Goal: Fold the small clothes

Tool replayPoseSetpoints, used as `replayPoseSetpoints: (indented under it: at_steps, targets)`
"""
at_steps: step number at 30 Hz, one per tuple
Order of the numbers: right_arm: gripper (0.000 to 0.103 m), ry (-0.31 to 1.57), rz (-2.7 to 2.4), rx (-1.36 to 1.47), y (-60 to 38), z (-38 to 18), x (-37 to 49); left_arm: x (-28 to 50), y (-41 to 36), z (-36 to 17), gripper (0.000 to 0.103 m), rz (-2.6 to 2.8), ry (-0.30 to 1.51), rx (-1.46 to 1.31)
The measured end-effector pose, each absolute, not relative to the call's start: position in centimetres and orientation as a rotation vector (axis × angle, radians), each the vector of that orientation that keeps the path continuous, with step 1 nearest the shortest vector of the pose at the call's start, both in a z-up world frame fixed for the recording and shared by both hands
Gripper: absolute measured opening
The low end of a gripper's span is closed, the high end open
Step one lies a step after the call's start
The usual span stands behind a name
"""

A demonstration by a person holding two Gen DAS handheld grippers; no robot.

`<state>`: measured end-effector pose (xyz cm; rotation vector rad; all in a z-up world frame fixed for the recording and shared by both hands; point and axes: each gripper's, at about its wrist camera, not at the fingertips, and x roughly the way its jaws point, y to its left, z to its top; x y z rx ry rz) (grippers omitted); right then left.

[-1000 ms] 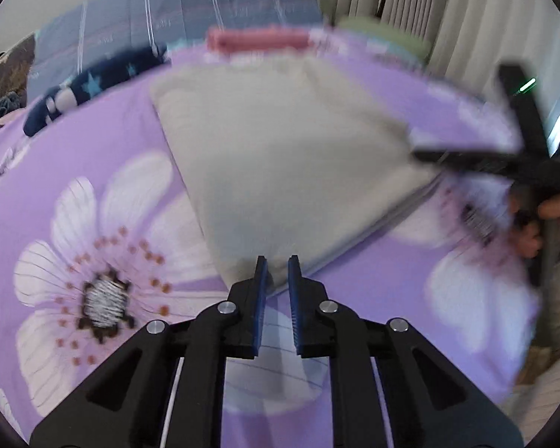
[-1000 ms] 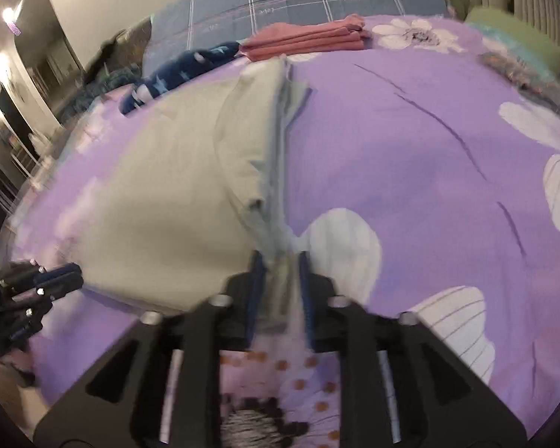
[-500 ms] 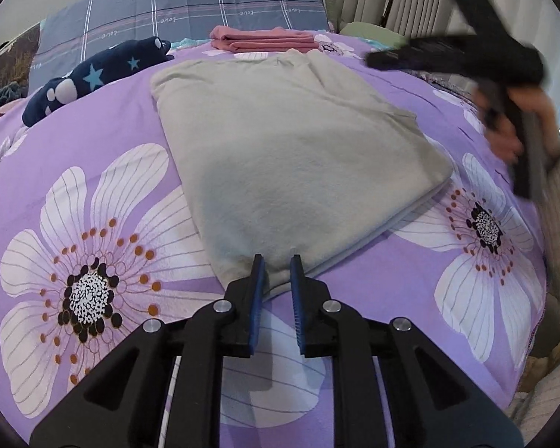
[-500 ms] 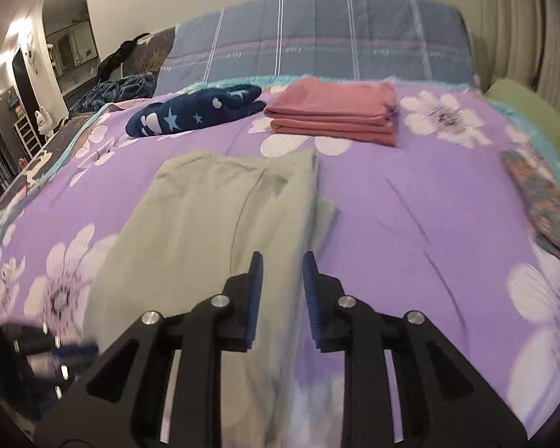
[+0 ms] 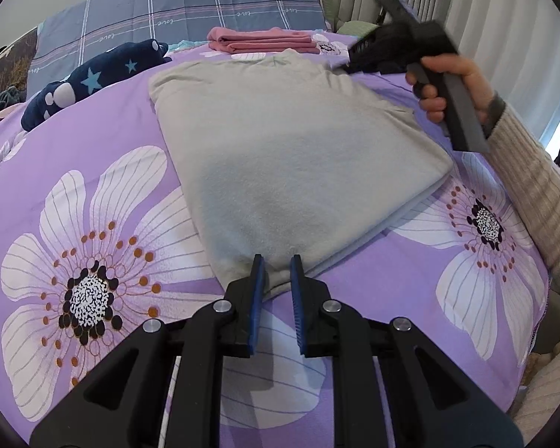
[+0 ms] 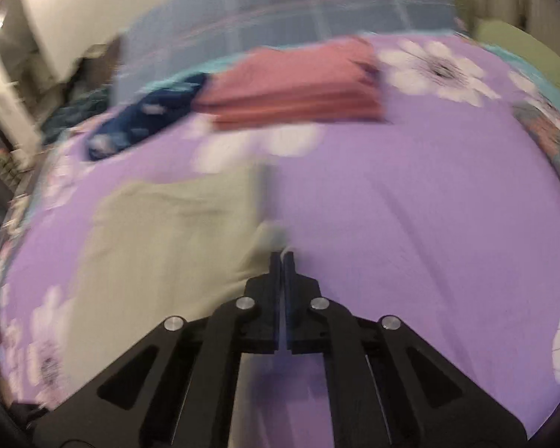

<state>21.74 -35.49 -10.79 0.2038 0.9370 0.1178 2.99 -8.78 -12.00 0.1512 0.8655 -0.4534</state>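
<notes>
A grey-green garment (image 5: 291, 149) lies folded flat on the purple flowered bedspread (image 5: 93, 186). My left gripper (image 5: 277, 261) is slightly open at the garment's near corner, its blue pads either side of the hem. My right gripper (image 6: 283, 255) is shut at the garment's right edge (image 6: 175, 239) in the blurred right wrist view; whether cloth is between its pads I cannot tell. The right gripper also shows in the left wrist view (image 5: 403, 48), held in a hand over the garment's far right corner.
A folded pink pile (image 5: 261, 39) and a navy star-patterned garment (image 5: 93, 78) lie at the far side, before a blue plaid pillow (image 5: 175, 11). A green cushion (image 6: 522, 52) and curtains (image 5: 485, 18) are at the right.
My right gripper has closed and moved toward the garment's far right corner. My left gripper has stayed at the near corner, pads slightly apart.
</notes>
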Motion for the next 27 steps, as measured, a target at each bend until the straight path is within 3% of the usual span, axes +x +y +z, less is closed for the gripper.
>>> replayPoseSetpoints:
  at_steps: [5,10,14,15,16,18,27]
  targets:
    - [0.001,0.887,0.209,0.308,-36.9,-9.9,20.2,2.8,-8.9,-12.0,0.016,-0.451,0.86,0.157]
    - [0.004,0.793,0.403,0.19,-32.8,-6.5,17.3,2.6,-9.3,-12.0,0.016,-0.438,0.852,0.181]
    - [0.004,0.864,0.201,-0.03,-30.3,-9.2,17.9,2.3,-9.4,-12.0,0.016,-0.431,0.841,0.192]
    - [0.008,0.884,0.126,-0.038,-30.7,-10.3,18.5,2.2,-9.4,-12.0,0.016,-0.432,0.84,0.191]
    - [0.002,0.892,0.057,-0.023,-31.5,-11.4,18.8,2.2,-9.4,-12.0,0.016,-0.433,0.84,0.189]
    - [0.002,0.887,0.052,0.035,-32.5,-11.6,18.8,2.3,-9.3,-12.0,0.016,-0.435,0.84,0.182]
    - [0.009,0.813,0.24,0.065,-30.8,-5.9,18.7,2.4,-9.3,-12.0,0.016,-0.437,0.845,0.18]
